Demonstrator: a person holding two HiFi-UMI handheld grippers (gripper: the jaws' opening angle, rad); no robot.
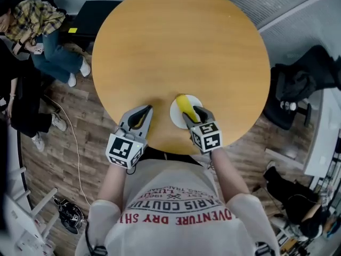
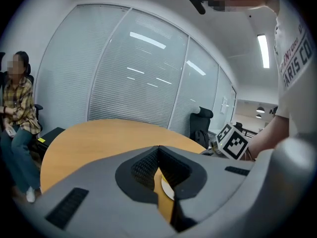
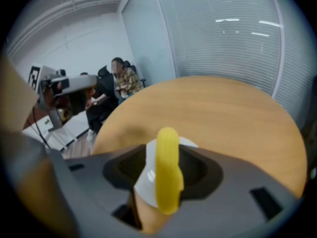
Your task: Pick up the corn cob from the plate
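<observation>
Fingers (image 3: 205,168) of R gripper (image 3: 166,182) straddle corn cob (image 3: 167,152) on plate (image 3: 143,181).

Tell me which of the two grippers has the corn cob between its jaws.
The right gripper: the yellow corn cob on the white plate lies between its open jaws. The left gripper is shut, empty.
</observation>
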